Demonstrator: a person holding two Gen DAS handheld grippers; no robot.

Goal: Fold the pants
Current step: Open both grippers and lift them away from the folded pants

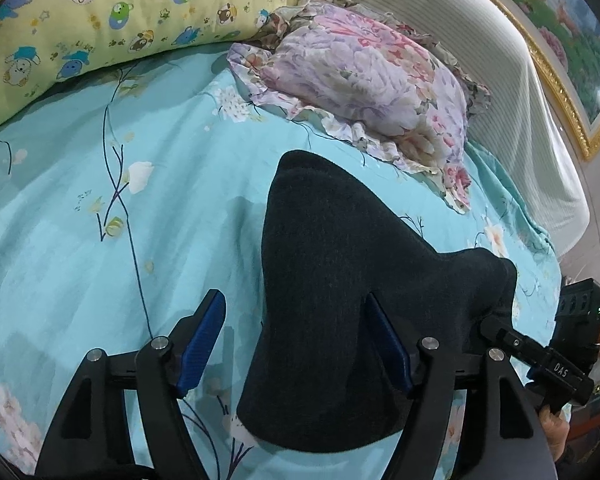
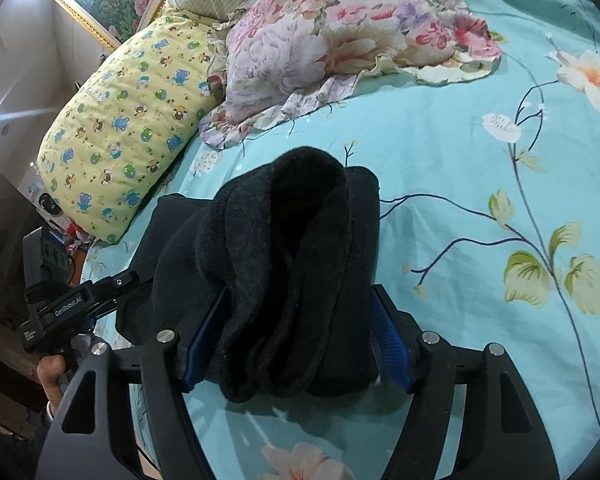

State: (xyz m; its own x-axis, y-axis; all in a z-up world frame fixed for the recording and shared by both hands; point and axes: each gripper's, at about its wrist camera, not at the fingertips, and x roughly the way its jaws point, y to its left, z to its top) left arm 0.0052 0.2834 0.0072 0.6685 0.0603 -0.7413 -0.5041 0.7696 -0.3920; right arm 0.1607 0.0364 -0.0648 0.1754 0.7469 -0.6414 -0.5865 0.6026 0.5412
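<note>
one bed fills both views, its turquoise sheet printed with flowers and thin branches, with a gold-framed picture on the wall at the far side. two pillows lie at the far end: a yellow cartoon-bear pillow and a floral ruffled pillow, touching each other. one pair of dark pants, bunched into a thick fold, sits on the sheet near the cameras. two claws are in play. left claw is spread wide; the cloth lies against its right blue pad while the left pad stands clear over bare sheet. right claw is spread too, the folded bundle lying between its pads, resting on the bed; whether the pads still brush the cloth, cannot tell. a hand grips the other handle at the left edge.
</note>
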